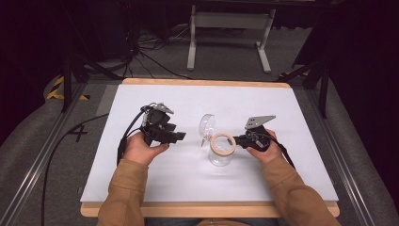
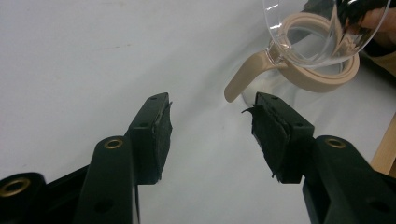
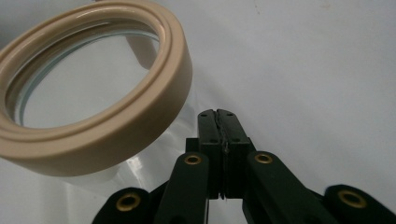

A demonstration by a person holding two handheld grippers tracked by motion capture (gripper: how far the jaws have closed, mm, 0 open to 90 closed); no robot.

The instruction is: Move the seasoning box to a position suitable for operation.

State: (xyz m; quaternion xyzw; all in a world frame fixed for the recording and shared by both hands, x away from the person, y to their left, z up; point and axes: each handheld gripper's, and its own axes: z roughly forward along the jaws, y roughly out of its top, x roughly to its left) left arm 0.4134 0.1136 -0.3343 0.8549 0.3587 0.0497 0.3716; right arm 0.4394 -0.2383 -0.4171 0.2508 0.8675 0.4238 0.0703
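Jar (image 1: pixel 220 157): I judge it light; a nudge from my closed, empty right tool (image 1: pixel 236 140) beside its rim could tip it.
Lid (image 1: pixel 207 125): hinged open; my open, empty left tool (image 1: pixel 181 137) could knock it.

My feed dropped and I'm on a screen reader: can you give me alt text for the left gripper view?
The left gripper stands open over the white table with nothing between its jaws. Just beyond its tips is a clear jar with a beige rim, its clear hinged lid raised.
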